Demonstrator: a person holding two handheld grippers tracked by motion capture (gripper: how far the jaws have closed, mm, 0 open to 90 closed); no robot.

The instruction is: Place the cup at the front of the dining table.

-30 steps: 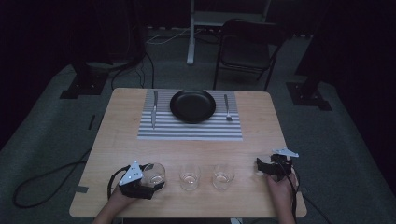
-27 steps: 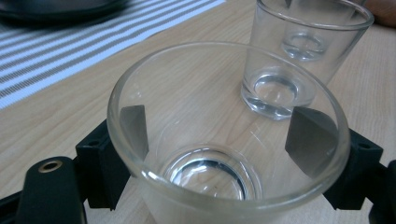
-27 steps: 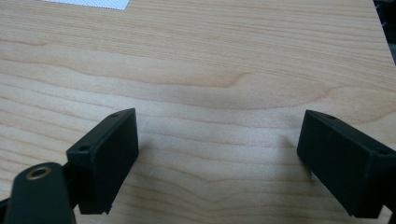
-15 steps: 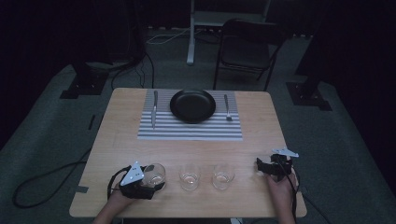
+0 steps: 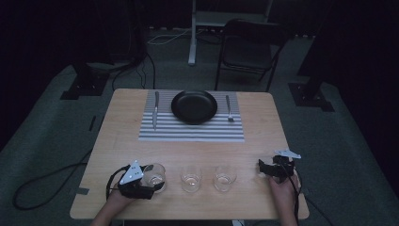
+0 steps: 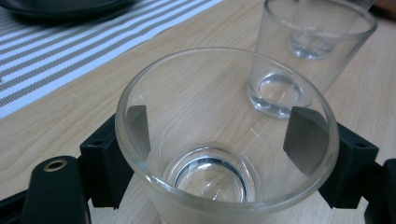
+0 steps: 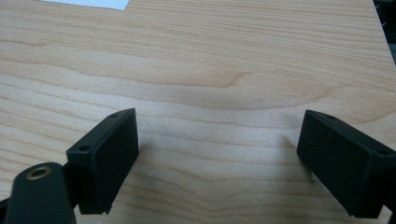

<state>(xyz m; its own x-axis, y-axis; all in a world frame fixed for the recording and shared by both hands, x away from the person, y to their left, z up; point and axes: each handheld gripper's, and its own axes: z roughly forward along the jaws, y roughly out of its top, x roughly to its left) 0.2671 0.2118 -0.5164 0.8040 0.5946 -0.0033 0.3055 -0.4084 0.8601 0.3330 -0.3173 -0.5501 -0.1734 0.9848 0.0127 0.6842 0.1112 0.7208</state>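
My left gripper [image 6: 217, 154] fingers grip the nearest glass [image 6: 224, 140]; I should lift straight, right gripper [image 7: 217, 158] fingers open.

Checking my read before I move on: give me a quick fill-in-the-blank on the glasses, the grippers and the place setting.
1. The number of clear glasses in a row on the table is ____.
2. The left gripper has its jaws around the ____ glass of that row.
3. The right gripper has its jaws ____, with bare wood between them.
4. The black plate rests on a ____ placemat.

Missing words: three; leftmost; open; striped
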